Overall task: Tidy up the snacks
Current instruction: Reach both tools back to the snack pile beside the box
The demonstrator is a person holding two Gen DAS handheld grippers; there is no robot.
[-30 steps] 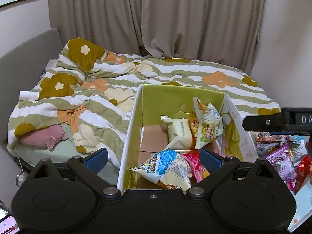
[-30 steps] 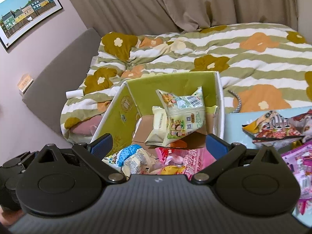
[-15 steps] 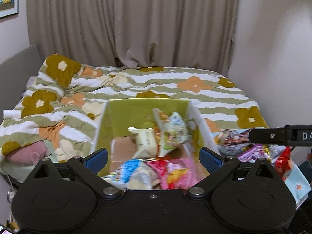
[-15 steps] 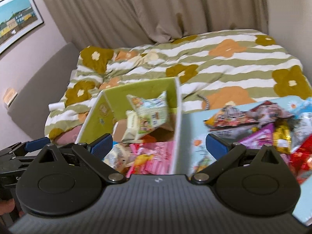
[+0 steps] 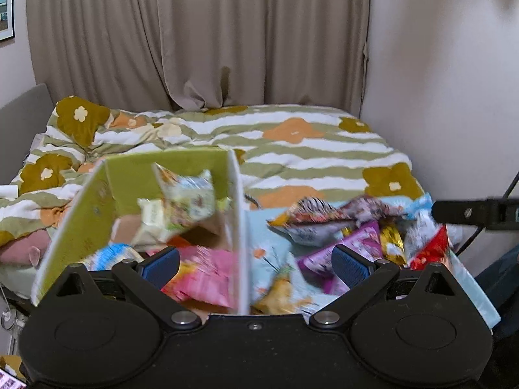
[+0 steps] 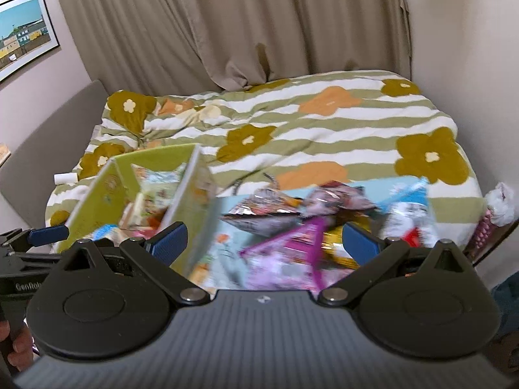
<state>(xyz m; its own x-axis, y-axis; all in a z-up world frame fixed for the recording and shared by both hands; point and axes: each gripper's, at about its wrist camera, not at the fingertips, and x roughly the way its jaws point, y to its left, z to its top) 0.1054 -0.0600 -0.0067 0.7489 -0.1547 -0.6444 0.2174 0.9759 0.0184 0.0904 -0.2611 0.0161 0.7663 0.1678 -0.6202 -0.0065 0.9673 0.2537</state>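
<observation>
Both claws are spread wide with nothing between their blue pads. The left gripper (image 5: 254, 264) points over the near end of a green cardboard box (image 5: 81, 227), whose white right wall (image 5: 238, 227) rises almost straight ahead of the gap between its fingers. Its left pad (image 5: 160, 264) sits in front of the box's contents and its right pad (image 5: 350, 265) in front of the loose packets outside. Inside the box, ahead and left of this claw, a pink packet (image 5: 207, 275) lies nearest, a pale blue and white packet (image 5: 110, 256) just left of it, and further in a cream packet (image 5: 152, 217) and a green and white packet (image 5: 188, 197) lean against each other, all blurred. The right gripper (image 6: 264, 243) hovers over a light blue mat (image 6: 227, 253) with the box ahead and to its left. Directly ahead between its fingers lies a heap of loose snacks (image 6: 292, 214), with a purple packet (image 6: 292, 246) nearest and a red and white one (image 6: 408, 223) off to the right, next to the right pad (image 6: 360, 243). Beyond both claws a striped, flowered duvet (image 6: 324, 120) covers a bed, with beige curtains (image 5: 194, 32) behind it. At the lower left of the right wrist view, a hand (image 6: 16, 347) grips the handle of the left tool.
</observation>
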